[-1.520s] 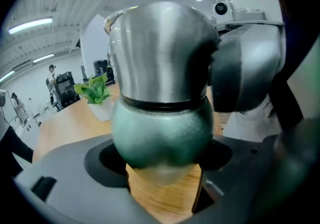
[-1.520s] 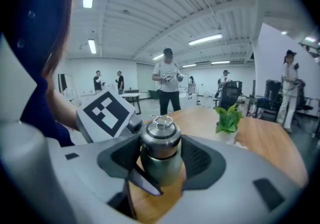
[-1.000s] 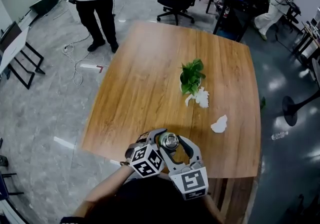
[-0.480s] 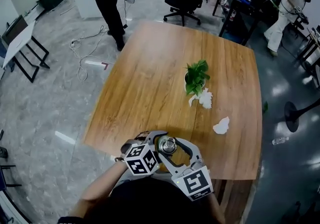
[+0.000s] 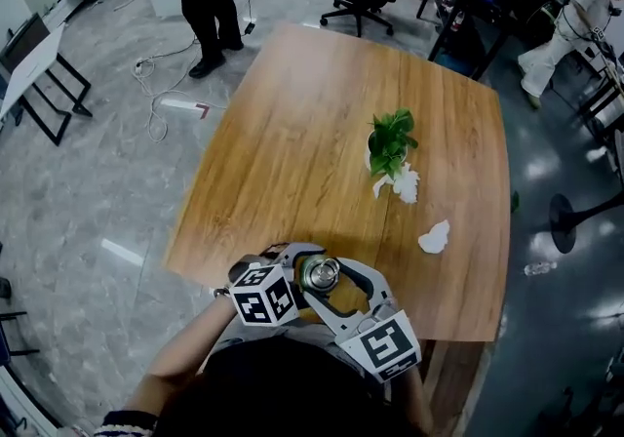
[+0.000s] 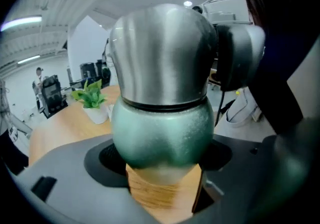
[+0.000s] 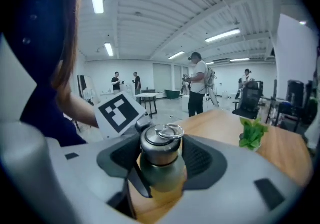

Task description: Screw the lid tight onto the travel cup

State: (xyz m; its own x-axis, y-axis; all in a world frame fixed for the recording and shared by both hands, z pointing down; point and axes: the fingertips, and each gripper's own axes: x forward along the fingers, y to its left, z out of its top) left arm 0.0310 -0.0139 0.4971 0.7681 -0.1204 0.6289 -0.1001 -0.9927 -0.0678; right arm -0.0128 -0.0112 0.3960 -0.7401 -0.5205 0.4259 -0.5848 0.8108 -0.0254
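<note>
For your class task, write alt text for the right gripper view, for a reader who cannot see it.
The right gripper has its padded jaws shut on the round steel lid with a ring handle, seated on a green travel cup over a wooden table. A small leafy potted plant stands farther back at right.

Head view looks steeply down on the green-and-steel travel cup (image 5: pixel 321 274); both gripper views face it close-up, from opposite sides.
</note>
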